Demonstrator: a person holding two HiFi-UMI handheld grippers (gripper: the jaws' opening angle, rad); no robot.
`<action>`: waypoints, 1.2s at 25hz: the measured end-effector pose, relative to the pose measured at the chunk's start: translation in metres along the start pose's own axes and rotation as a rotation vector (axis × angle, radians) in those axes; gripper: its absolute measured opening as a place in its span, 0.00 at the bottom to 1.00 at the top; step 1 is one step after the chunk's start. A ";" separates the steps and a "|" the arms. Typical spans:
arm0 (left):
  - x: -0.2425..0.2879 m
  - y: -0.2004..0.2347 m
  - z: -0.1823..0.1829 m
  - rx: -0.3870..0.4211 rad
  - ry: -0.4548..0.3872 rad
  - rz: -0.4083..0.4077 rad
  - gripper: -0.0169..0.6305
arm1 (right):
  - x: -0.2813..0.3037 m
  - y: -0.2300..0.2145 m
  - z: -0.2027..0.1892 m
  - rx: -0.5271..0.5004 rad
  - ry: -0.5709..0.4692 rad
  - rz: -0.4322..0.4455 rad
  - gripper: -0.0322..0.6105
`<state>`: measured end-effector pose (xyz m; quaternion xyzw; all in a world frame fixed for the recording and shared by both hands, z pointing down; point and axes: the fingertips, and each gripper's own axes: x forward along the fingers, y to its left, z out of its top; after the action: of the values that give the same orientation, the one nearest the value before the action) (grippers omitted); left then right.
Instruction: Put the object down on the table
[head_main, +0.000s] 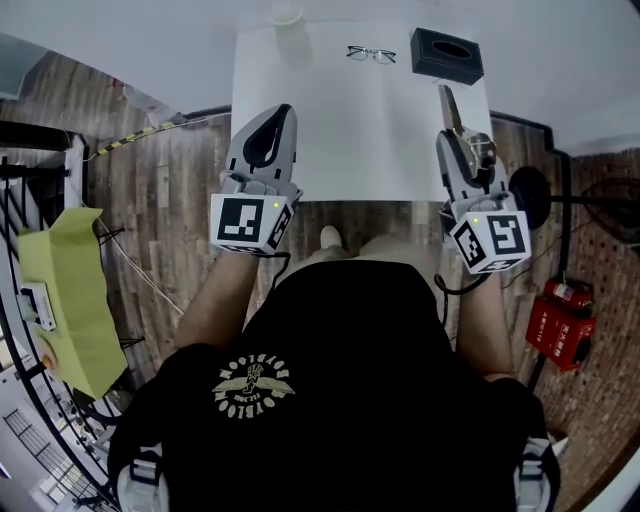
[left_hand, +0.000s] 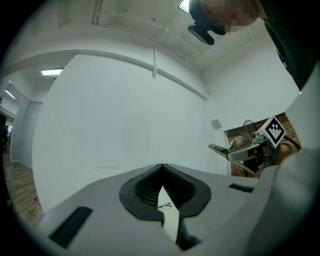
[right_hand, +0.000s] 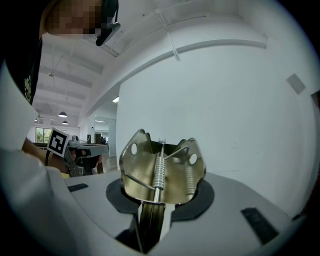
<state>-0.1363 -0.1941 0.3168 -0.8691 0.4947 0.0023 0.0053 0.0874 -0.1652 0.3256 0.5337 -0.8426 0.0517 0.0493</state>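
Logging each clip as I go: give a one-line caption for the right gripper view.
Right gripper shut on a sprung metal tool, white wall behind.

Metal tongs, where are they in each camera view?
Head view: tongs upper right, over the table, near its right edge.
Left gripper view: far right, small, pointing left.
Right gripper view: centre, spring hinge between the jaws.
Shared landmark: eyeglasses, in head and left gripper views only.
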 end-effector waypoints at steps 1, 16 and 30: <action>0.001 0.004 0.000 -0.002 -0.001 -0.001 0.04 | 0.003 0.002 0.001 0.004 -0.001 0.001 0.22; 0.062 -0.005 -0.013 0.005 0.047 -0.008 0.04 | 0.027 -0.044 -0.007 0.052 0.042 0.049 0.22; 0.098 -0.013 -0.026 -0.027 0.056 0.027 0.04 | 0.049 -0.088 -0.017 0.073 0.075 0.063 0.22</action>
<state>-0.0752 -0.2722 0.3417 -0.8621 0.5061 -0.0152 -0.0205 0.1463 -0.2441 0.3519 0.5059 -0.8542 0.1041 0.0595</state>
